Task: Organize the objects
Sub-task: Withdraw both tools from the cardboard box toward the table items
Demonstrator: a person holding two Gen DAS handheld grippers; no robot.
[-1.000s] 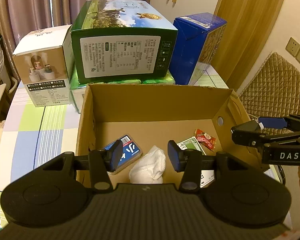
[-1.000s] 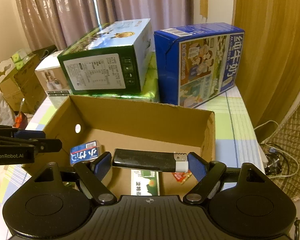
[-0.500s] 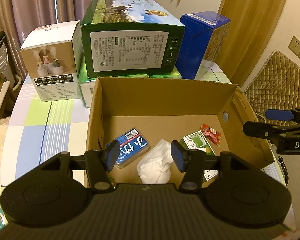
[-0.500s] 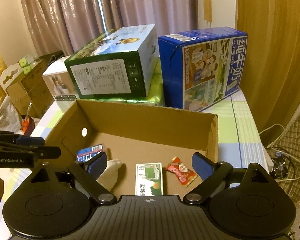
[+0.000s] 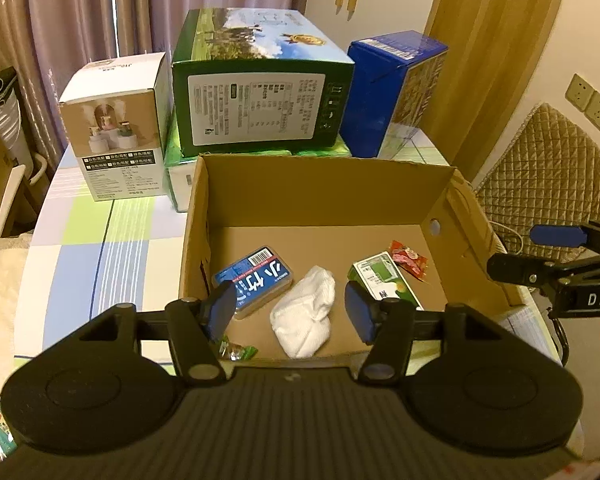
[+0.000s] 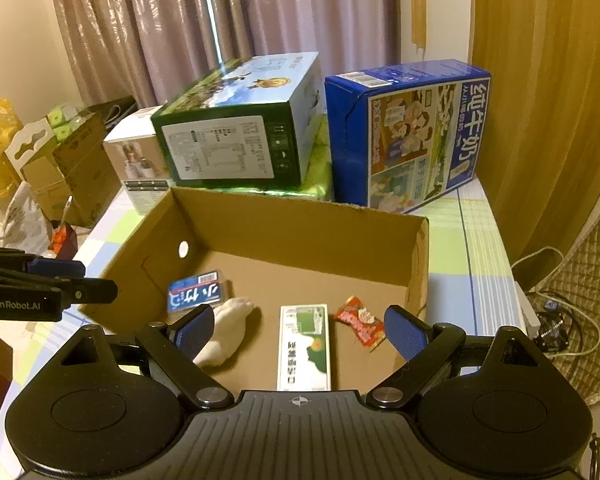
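Inside the cardboard box (image 5: 312, 184), flat on its floor: a blue packet (image 5: 256, 278) by the left wall, a crumpled white cloth (image 5: 306, 312) just beside it, a small green-and-white carton (image 5: 382, 280) to the right, and a red sweet wrapper (image 5: 408, 258) touching or nearly touching the carton's far corner. Down by the near wall, partly hidden behind a finger, a green sweet (image 5: 238, 350); hard to say whether inside the box or just outside it.

Above the near edge, the left gripper (image 5: 290, 306), spread wide and holding nothing, lined up roughly over the cloth. Over the same edge from the other side, the right gripper (image 6: 299, 332), likewise wide apart and empty, with the carton under its gap.

Handling, judged by looks. Cloth: soft and light, sure to squash, so best pinched across the thick middle bunch, not a loose edge. Blue packet and carton: light and fairly stiff but lying flat, so best taken across the narrow width with fingertips low on the long sides. Red wrapper: nearly weightless, thin and probably slick; best caught at a twisted end, and likely to skid on the cardboard otherwise.

Behind the box, on the checked tablecloth (image 5: 100, 240), only larger boxes.
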